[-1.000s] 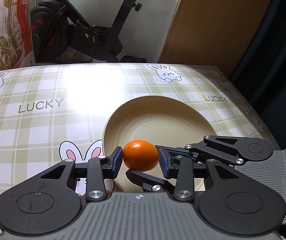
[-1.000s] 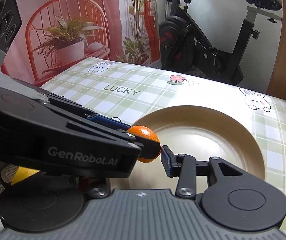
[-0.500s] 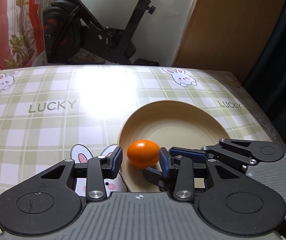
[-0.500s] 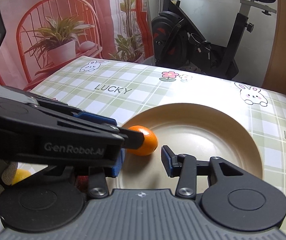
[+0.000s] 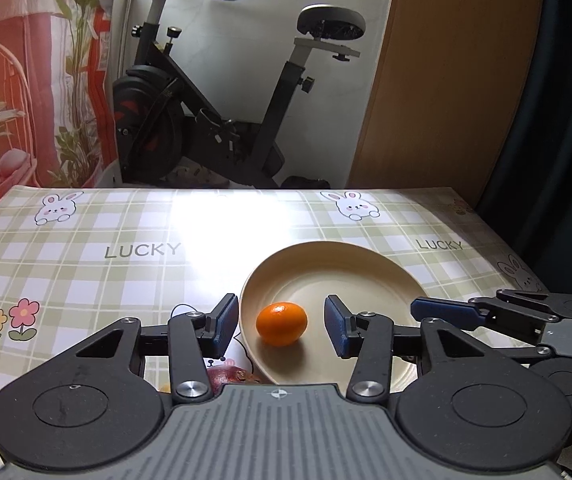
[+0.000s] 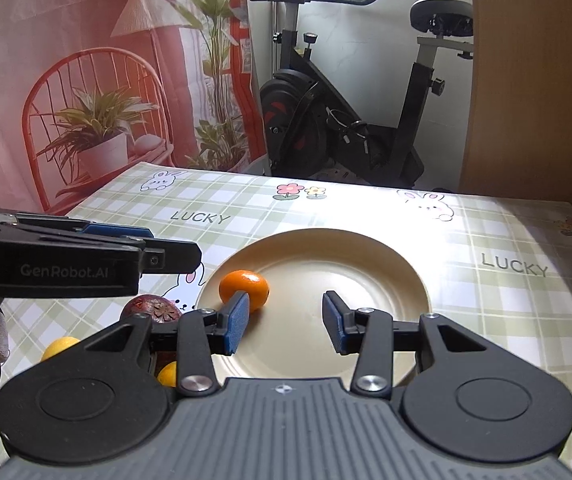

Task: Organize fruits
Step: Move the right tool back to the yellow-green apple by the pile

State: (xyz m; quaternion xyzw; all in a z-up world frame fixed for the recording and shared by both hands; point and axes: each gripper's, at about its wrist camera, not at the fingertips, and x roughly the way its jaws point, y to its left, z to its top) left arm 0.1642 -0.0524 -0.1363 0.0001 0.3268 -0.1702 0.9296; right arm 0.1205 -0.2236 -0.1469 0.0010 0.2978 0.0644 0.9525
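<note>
Orange oval fruit (image 5: 282, 323) is lying in the cream plate (image 5: 349, 264) near its left rim, long axis running left-right | left tool (image 5: 282, 322) is gaping wide, gripping nothing | right tool (image 6: 284, 322) is spread wide, empty, over plate | dark fruit (image 6: 150, 308) and yellow fruits (image 6: 60, 346) are sitting on tabletop (image 6: 505, 300) left of plate
</note>
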